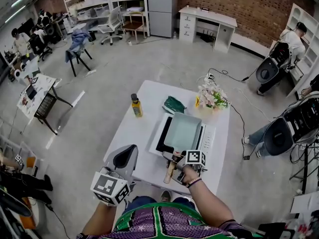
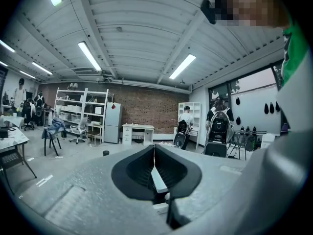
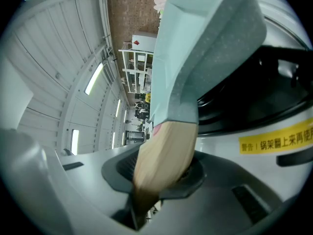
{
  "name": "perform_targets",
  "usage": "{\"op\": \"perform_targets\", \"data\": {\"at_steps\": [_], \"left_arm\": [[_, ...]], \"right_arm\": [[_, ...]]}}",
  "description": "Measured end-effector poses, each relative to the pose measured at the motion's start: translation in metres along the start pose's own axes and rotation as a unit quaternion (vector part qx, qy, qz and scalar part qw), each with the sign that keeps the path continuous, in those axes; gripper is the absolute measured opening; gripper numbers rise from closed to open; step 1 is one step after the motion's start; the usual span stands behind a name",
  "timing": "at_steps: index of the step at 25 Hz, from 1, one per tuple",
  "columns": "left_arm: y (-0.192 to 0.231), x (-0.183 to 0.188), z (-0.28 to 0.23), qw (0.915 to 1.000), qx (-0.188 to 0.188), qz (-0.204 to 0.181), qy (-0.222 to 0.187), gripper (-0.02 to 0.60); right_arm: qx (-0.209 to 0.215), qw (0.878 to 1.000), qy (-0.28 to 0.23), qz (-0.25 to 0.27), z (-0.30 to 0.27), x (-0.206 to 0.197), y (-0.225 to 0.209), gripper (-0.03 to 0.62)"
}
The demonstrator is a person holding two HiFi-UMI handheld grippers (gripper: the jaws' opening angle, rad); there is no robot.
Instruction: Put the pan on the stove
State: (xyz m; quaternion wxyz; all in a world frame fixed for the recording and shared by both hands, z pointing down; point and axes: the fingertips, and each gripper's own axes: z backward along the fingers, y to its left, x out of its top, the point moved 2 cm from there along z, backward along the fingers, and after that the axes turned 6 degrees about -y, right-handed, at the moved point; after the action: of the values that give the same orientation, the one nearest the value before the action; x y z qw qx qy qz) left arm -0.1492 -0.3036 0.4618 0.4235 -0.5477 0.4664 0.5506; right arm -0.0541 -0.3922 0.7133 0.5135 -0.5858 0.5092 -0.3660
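Observation:
A pale green square pan (image 1: 183, 131) rests on the black top of the white stove (image 1: 208, 137) on the table. Its wooden handle (image 1: 170, 171) sticks out toward me over the stove's near edge. My right gripper (image 1: 175, 167) is shut on that handle. In the right gripper view the handle (image 3: 164, 151) fills the gap between the jaws of the right gripper (image 3: 161, 173), with the pan (image 3: 210, 43) tilted across the stove (image 3: 274, 138). My left gripper (image 1: 127, 156) hovers at the table's near left edge, and the left gripper (image 2: 154, 168) is shut and empty.
On the white table (image 1: 129, 133) stand a yellow bottle (image 1: 136, 105), a folded green cloth (image 1: 174, 104) and a bunch of flowers (image 1: 213, 97), all beyond the stove. A cable runs off the far right corner. Seated people and chairs are at the right.

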Motion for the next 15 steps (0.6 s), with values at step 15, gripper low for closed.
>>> {"op": "perform_targets", "data": {"at_steps": [15], "left_arm": [[-0.0018,0.0088,-0.0068,0.9991,-0.042,-0.002,0.006,0.018]], "right_arm": [[-0.025,0.999,-0.022,-0.004,0.0063,0.0054,-0.0061,0.190]]}}
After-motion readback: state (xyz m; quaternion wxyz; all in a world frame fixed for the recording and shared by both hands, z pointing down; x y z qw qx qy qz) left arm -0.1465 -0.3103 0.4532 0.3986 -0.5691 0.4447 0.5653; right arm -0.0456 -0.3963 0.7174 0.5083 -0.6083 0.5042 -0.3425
